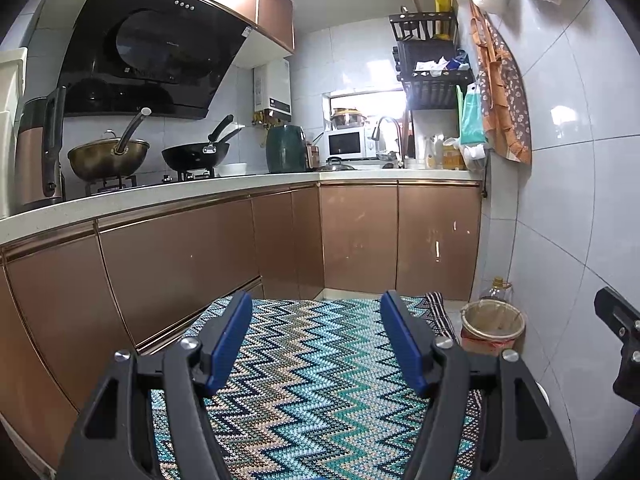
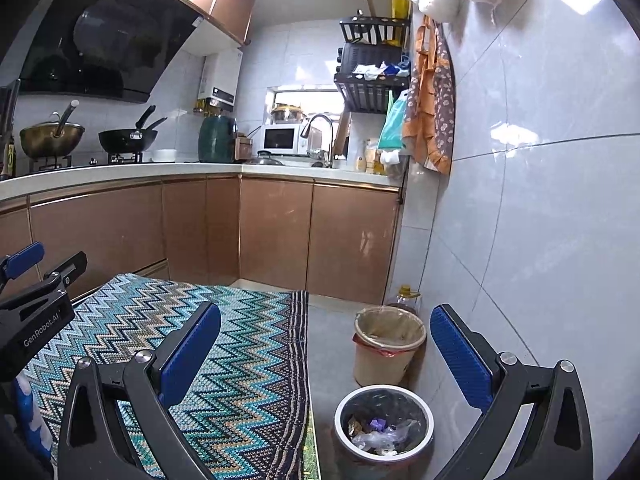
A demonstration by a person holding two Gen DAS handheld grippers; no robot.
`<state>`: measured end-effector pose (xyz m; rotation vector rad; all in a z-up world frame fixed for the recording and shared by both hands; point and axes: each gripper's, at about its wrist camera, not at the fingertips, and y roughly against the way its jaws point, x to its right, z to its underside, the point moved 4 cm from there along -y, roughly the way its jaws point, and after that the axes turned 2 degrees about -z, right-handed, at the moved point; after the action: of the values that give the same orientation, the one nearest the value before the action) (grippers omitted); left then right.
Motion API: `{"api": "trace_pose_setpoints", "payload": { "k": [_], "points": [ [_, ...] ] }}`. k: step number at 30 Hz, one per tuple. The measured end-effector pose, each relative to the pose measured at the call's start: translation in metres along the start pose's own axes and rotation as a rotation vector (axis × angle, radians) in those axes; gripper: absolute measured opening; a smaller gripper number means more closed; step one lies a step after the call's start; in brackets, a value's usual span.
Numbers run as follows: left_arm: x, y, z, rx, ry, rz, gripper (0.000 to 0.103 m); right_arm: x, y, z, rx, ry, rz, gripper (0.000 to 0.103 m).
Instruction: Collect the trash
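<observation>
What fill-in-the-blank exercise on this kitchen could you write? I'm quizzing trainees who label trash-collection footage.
1. The metal-rimmed bin nearest the right gripper holds trash and is lined with a ____ bag.
2. The beige bin beside the wall stands on bare floor, to the ____ of the zigzag rug.
3. Both the right gripper and the left gripper have jaws that are ____ and hold nothing.
4. On the stove sit a brass-coloured wok and a ____ one.

Missing words: black; right; open; black

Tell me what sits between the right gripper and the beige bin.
The steel bin, holding trash, sits between the right gripper and the beige bin; around it, bare floor. The right wrist view shows it.
</observation>
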<state>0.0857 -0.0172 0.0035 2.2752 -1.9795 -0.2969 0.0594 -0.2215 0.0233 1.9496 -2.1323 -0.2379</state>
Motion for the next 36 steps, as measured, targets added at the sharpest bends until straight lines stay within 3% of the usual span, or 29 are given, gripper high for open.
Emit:
{"api": "trace_pose_setpoints", "payload": {
  "k": [36],
  "points": [
    [0.011, -0.009, 0.007, -0.017, -0.019, 0.027, 0.065, 0.004, -0.018, 0.008, -0.034, -0.01, -0.029, 0.103]
  ]
}}
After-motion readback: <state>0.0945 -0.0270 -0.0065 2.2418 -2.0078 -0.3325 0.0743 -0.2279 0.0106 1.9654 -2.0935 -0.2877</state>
